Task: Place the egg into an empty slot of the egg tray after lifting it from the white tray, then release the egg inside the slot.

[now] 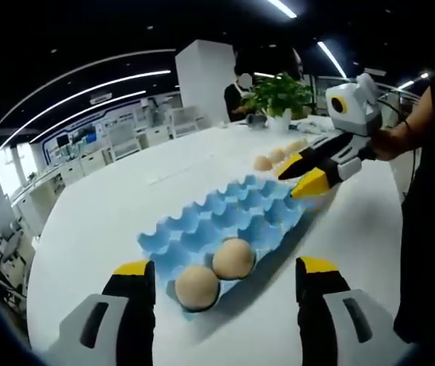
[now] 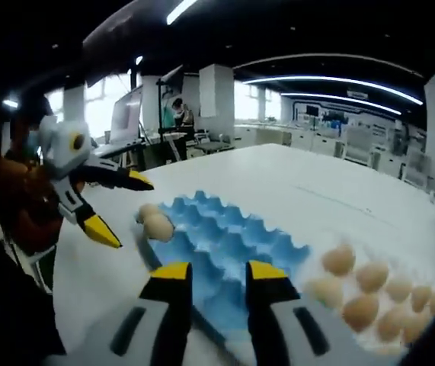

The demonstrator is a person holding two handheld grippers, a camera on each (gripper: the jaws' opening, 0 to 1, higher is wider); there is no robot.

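Blue egg tray (image 1: 225, 225) below both empty, open hand-held grippers, left (image 1: 225, 286), right (image 2: 219, 286).

white tray (image 2: 430, 335): blurred, rim barely discernible, cut by picture edge; loose eggs (image 2: 369, 305): blurred, count unclear | egg tray (image 2: 225, 244): near end hidden behind right gripper (image 2: 219, 280)

My right gripper (image 2: 219, 286) hung over the blue egg tray (image 2: 225, 240), jaws apart and empty. Two eggs (image 2: 156, 223) sat in the tray's far corner — more eggs (image 2: 369, 293) lay clustered on the white counter (image 2: 316, 191). My left gripper (image 2: 114, 206) hovered nearby, jaws spread.
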